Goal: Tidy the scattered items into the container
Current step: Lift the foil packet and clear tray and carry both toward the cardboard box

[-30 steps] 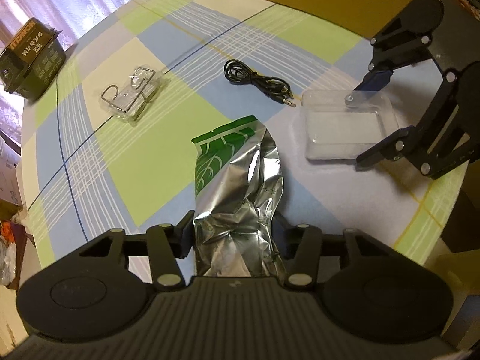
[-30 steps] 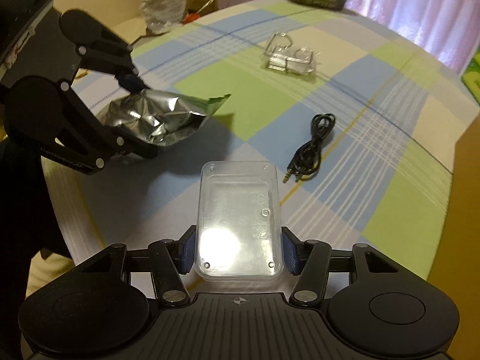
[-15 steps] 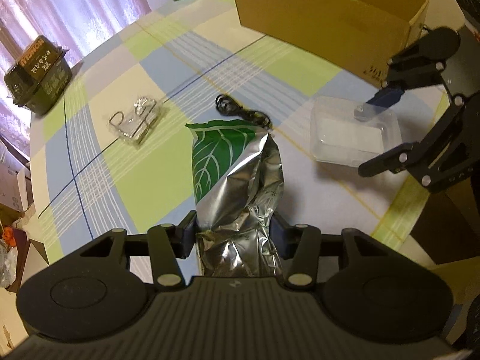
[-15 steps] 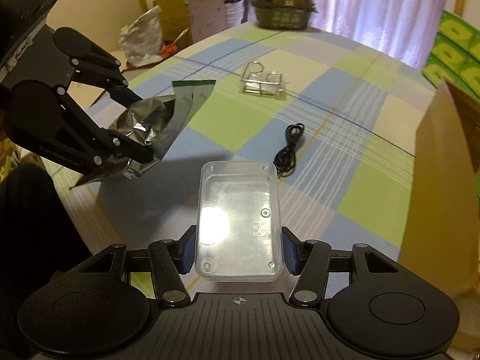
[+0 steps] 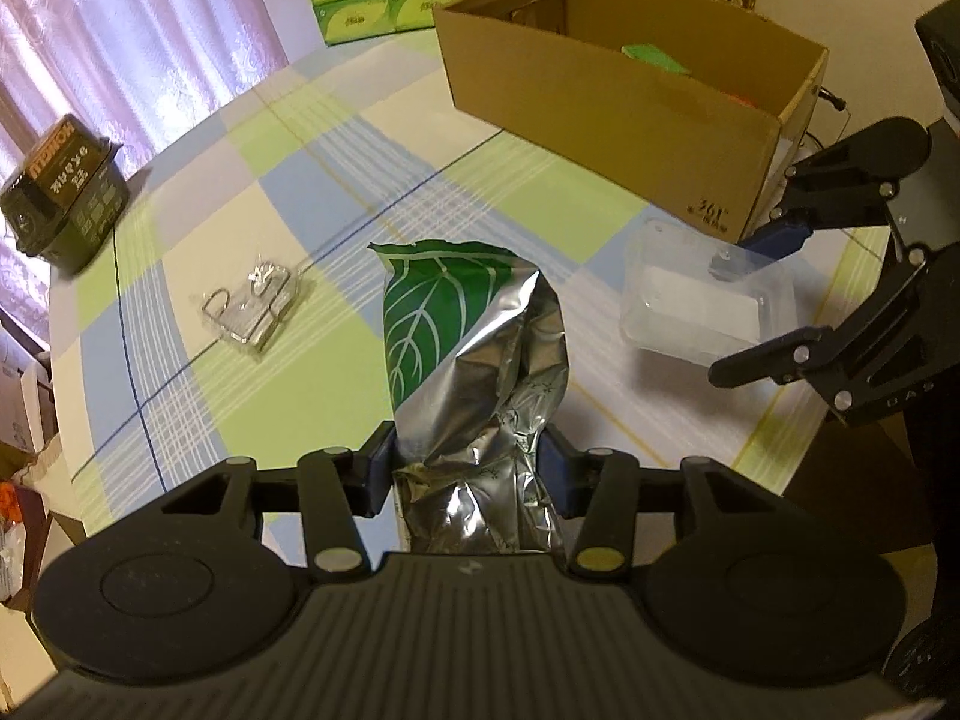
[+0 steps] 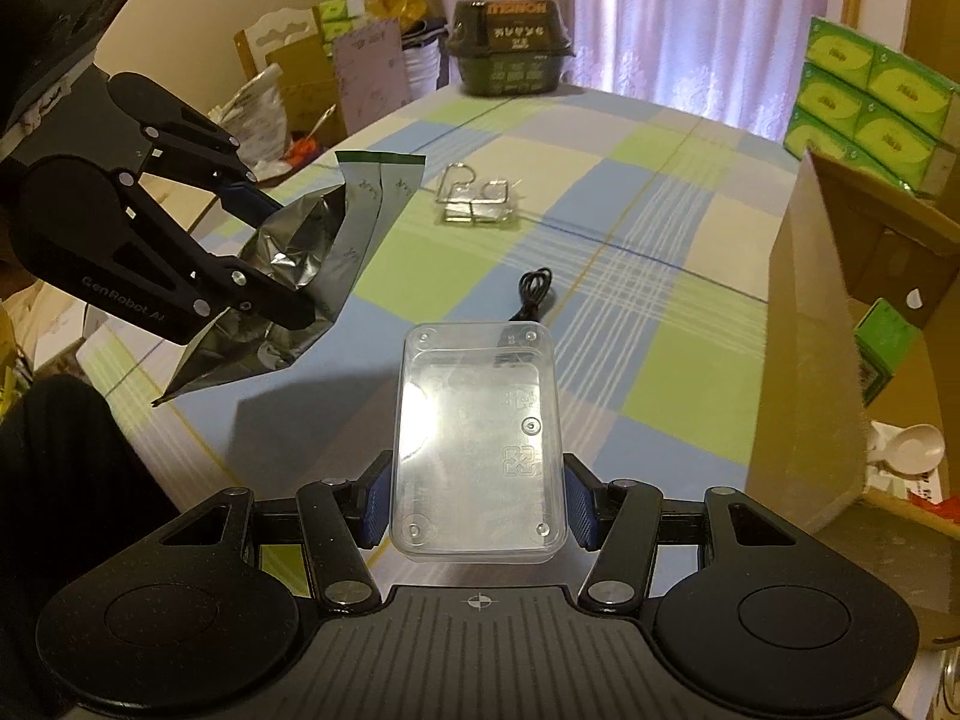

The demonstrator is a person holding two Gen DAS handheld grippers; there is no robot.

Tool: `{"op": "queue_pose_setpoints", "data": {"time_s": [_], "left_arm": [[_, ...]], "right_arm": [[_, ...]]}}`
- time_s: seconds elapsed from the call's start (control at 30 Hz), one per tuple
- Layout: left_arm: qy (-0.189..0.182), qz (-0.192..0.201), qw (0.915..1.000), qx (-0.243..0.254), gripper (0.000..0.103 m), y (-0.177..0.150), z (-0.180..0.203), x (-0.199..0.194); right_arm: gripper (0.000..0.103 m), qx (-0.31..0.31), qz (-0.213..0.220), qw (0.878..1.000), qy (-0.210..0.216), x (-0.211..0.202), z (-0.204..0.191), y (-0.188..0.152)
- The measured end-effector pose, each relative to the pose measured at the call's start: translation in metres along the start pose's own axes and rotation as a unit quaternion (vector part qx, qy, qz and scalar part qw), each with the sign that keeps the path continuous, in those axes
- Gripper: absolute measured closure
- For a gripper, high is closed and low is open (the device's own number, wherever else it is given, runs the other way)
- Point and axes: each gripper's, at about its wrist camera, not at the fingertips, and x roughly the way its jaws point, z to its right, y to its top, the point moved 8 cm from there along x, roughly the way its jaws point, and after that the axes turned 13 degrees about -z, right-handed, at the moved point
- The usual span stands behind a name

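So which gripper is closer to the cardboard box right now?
Right. The right gripper, shut on the clear plastic tub, sits just beside the cardboard box. The left gripper, shut on the foil bag, hangs farther back over the table.

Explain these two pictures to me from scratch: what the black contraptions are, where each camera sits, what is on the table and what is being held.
No robot here: a person holds a two-finger gripper in each hand, and each carries a wide-angle camera looking along its fingers. The black shape at the bottom of each picture is that tool's own body.

The left camera shows the left gripper shut on a silver foil bag with a green leaf print. The right gripper appears at that picture's right edge.

The right camera shows the right gripper shut on a clear plastic box, held above the table.

On the checked tablecloth lie a wire puzzle in clear packaging and a black cable. A dark green box stands at the far edge. The open cardboard box is probably the container for everything.
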Motion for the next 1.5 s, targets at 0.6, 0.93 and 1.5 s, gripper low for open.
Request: {"op": "queue_pose_setpoints", "data": {"time_s": [0.6,0.93,1.5], "left_arm": [[-0.029,0.025,0.997,0.067,0.059,0.09,0.045,-0.04],[-0.088,0.047,0.9909,0.09,0.059,0.167,0.087,-0.067],[-0.211,0.035,0.9762,-0.034,0.059,0.267,0.108,-0.054]], "right_arm": [[0.045,0.052,0.061,0.995,-0.065,-0.085,0.052,0.014],[0.045,0.097,0.087,0.984,-0.119,-0.136,0.113,0.015],[0.045,0.168,0.097,0.967,-0.168,-0.159,0.21,-0.002]]}}
